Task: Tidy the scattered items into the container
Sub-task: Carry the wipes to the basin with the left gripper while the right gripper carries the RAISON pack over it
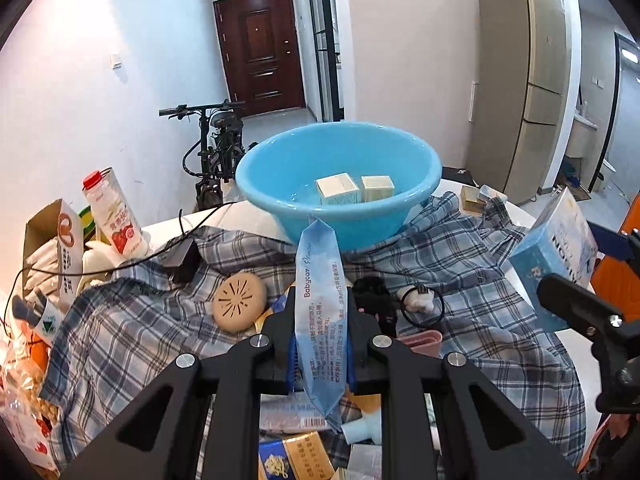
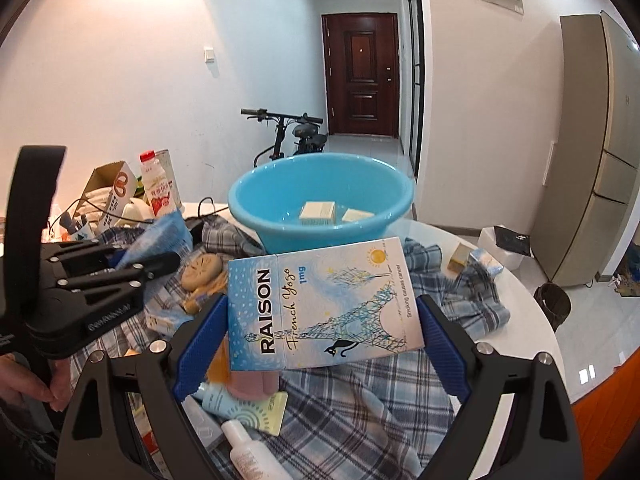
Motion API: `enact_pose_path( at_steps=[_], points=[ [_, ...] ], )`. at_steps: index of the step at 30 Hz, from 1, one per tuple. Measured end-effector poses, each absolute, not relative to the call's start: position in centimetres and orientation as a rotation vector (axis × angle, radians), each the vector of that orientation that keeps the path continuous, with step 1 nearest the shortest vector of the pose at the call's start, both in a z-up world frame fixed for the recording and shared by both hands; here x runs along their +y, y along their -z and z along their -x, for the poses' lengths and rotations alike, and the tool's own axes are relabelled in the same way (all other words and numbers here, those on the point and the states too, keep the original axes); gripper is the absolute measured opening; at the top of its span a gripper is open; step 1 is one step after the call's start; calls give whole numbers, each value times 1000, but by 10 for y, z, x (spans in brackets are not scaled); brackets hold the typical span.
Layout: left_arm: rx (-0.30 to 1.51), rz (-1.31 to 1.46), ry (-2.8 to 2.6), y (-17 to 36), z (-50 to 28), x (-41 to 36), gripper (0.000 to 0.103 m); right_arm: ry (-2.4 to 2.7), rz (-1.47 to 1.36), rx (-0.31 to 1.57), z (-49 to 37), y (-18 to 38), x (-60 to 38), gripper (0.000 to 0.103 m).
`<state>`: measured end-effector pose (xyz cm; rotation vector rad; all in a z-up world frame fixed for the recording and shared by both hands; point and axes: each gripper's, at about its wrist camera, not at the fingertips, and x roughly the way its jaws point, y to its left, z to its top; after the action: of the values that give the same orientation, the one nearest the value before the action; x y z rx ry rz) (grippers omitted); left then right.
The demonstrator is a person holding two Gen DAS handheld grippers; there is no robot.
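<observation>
A light blue plastic basin (image 1: 340, 220) stands on the table straight ahead, with two small cream boxes (image 1: 337, 189) inside it. My left gripper (image 1: 320, 320) is shut on a thin blue wipes packet (image 1: 318, 276), held upright and edge-on just short of the basin. My right gripper (image 2: 324, 320) is shut on a flat blue RAISON carton (image 2: 320, 300), which its blue pads (image 2: 204, 332) press from both sides. That carton hangs in front of the basin (image 2: 280, 240). The left gripper (image 2: 160, 262) with its packet (image 2: 164, 236) shows at the left of the right wrist view.
A crumpled plaid shirt (image 1: 472, 248) covers the round white table (image 2: 532, 340). On it lie a beige round disc (image 1: 239, 302), a black charger (image 1: 182, 260), tubes and a white bottle (image 2: 248, 452). A milk bottle (image 1: 114, 216) and a paper bag (image 1: 48, 240) stand at the left.
</observation>
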<state>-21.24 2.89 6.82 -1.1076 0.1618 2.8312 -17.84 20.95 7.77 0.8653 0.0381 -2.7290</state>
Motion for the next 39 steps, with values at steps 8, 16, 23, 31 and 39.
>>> enact_pose_path(
  at_steps=[8, 16, 23, 31, 39],
  points=[
    [188, 1129, -2830, -69, 235, 30, 19, 2710, -874, 35, 199, -84, 207, 91],
    [204, 1095, -2844, -83, 250, 27, 19, 2718, -873, 57, 226, -95, 203, 91],
    [231, 1060, -2828, -91, 264, 29, 19, 2747, -845, 51, 248, -110, 203, 91],
    [150, 1057, -2776, -99, 297, 27, 19, 2785, -817, -21, 276, -121, 200, 91],
    [137, 1050, -2802, -102, 337, 26, 19, 2815, -827, -45, 317, -120, 197, 91]
  ],
)
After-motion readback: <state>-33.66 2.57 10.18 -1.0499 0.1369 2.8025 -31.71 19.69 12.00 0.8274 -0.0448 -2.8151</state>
